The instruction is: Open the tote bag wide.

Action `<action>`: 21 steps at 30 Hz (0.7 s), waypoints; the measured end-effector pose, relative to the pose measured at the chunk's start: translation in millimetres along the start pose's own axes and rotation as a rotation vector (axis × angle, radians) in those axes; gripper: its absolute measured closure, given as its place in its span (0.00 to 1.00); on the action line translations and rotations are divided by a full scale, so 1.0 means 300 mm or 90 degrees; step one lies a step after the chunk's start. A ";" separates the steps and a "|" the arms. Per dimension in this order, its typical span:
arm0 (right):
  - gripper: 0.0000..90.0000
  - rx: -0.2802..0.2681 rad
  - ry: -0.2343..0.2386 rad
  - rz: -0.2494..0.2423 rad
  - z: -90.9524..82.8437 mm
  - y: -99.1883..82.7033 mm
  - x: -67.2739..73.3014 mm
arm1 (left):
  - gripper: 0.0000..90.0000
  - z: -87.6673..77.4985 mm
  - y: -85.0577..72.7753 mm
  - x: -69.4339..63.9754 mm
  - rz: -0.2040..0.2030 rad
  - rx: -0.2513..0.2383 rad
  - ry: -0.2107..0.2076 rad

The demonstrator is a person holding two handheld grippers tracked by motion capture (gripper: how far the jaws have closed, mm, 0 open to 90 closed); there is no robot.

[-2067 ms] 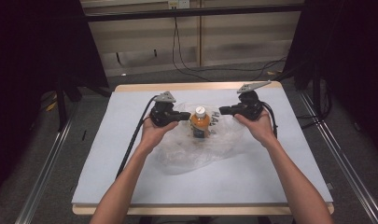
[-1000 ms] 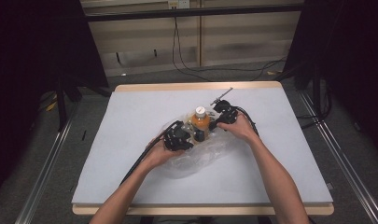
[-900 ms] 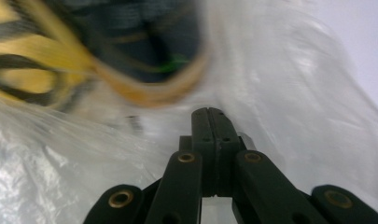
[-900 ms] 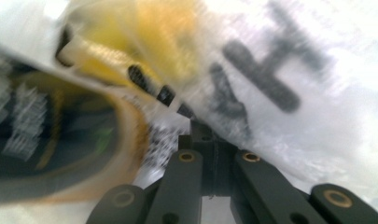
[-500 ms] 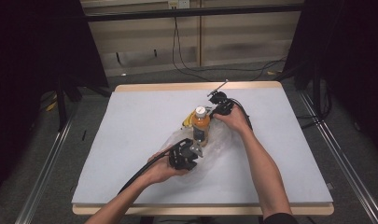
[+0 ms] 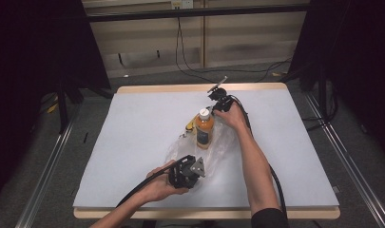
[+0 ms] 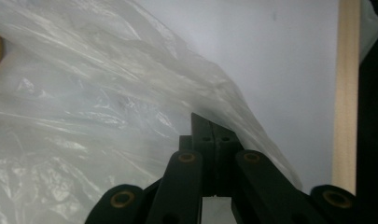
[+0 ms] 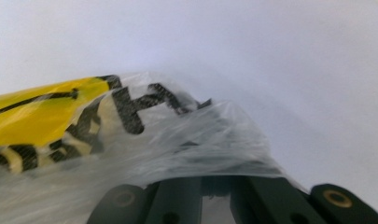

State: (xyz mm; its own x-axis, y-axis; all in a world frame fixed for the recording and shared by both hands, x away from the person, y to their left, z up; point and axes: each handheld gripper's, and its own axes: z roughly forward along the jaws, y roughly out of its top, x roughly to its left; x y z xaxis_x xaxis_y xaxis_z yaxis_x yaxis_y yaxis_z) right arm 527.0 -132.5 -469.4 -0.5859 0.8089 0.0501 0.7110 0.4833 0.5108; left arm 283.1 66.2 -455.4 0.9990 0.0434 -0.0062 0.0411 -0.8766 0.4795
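A person at a white table works a clear plastic bag with a handheld tool in each hand. An orange drink bottle with a white cap stands upright near the table's middle, inside the bag, with a yellow packet just beside it. The left tool, near the front edge, has its jaws together, clamped on the bag's near edge. The right tool, beyond the bottle, is likewise clamped on film at the far side; its view shows plastic draped over the closed jaws and the yellow packet's black lettering. To do this step well, both grips probably need to hold firm while the hands pull apart evenly, stretching the film without toppling the bottle.
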 end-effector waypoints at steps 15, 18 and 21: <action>1.00 -0.117 0.152 -0.056 -0.181 -0.083 0.060 | 1.00 -0.150 0.029 0.110 -0.051 -0.118 0.007; 1.00 -0.120 0.152 -0.067 -0.202 -0.101 0.076 | 1.00 -0.184 0.044 0.162 -0.071 -0.142 0.028; 1.00 -0.106 0.155 -0.079 -0.191 -0.142 0.105 | 1.00 -0.177 0.055 0.214 -0.081 -0.112 0.069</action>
State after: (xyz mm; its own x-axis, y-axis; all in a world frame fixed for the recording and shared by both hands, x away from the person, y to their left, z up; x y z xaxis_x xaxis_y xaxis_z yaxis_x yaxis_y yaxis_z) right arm 456.2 -146.8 -440.4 -0.7540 0.6338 0.1726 0.5671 0.4955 0.6580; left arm 347.0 80.1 -401.3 0.9781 0.2075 0.0132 0.1536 -0.7641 0.6265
